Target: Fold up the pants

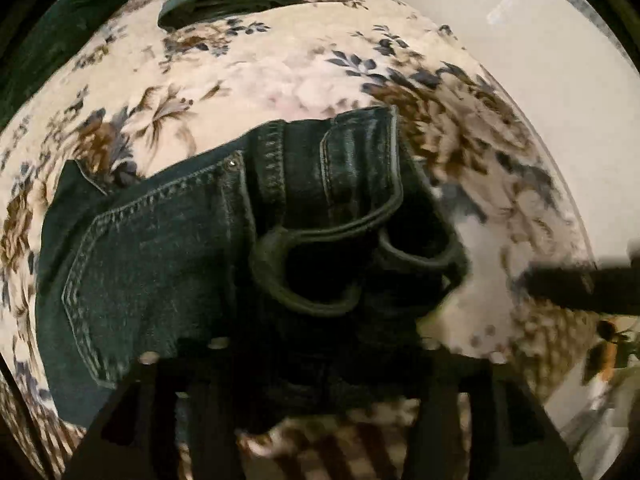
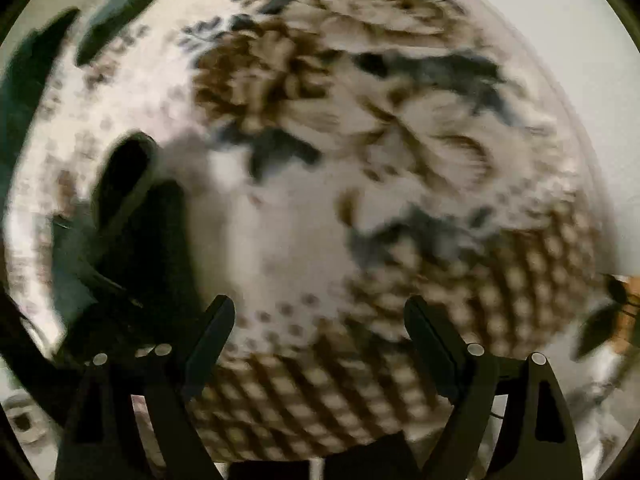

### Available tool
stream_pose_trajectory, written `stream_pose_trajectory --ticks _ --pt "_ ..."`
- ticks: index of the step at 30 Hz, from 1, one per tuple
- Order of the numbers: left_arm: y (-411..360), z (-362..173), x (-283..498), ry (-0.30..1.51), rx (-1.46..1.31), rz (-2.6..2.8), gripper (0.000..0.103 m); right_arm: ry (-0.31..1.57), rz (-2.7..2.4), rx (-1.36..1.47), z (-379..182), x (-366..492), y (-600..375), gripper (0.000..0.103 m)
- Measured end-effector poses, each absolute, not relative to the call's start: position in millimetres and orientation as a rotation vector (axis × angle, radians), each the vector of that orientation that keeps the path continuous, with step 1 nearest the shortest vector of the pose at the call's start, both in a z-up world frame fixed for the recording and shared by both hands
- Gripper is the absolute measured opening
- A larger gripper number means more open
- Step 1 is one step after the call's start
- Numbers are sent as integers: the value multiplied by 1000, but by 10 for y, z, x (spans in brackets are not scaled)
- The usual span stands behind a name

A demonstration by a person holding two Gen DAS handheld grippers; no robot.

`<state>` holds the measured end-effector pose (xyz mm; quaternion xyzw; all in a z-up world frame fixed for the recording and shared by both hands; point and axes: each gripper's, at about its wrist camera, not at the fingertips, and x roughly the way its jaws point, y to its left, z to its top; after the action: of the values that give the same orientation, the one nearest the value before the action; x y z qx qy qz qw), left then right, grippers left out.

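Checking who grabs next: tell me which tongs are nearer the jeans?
Left. The left tongs hang right over the jeans; the right tongs are over bare cloth beside them.

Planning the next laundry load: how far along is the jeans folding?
Done: the jeans lie in a folded bundle on the floral cover; two more dark bundles sit farther back. In hand: nothing; the right gripper is open over bare cover. Left: whether the left gripper grips denim is unclear.
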<state>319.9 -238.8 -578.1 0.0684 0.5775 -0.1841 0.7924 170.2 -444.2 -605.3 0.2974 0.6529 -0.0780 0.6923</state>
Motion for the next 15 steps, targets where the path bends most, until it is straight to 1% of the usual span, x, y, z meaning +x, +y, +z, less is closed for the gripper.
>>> stream_pose_trajectory --ticks 1,2,3,7,10,13,14,15 --pt "-2362 -5769 3164 1258 125 -406 86 1441 -122 729 -6064 1766 -4484 89" --pt "-2317 -5699 3133 1283 74 -434 98 1431 -83 769 -6074 1811 -4505 89" --pt "-2281 -5654 3121 1293 46 -442 103 1418 -41 817 -6084 1860 -4518 89" --pt "-1971 -5354 2981 1287 -47 -402 103 1382 147 994 -6263 2127 -4532 89" --pt "-1526 -5100 3036 1237 -106 -288 103 1416 232 991 -6470 2314 -4402 89" --pt "-958 -4991 3379 1208 -183 -157 103 1425 367 1063 -6724 2480 -4234 89" --pt "-817 -5008 3504 1209 -204 -121 103 1425 407 1093 -6792 2512 -4181 90" --pt "-663 -5049 3663 1213 -236 -90 103 1432 433 1104 -6848 2536 -4127 93"
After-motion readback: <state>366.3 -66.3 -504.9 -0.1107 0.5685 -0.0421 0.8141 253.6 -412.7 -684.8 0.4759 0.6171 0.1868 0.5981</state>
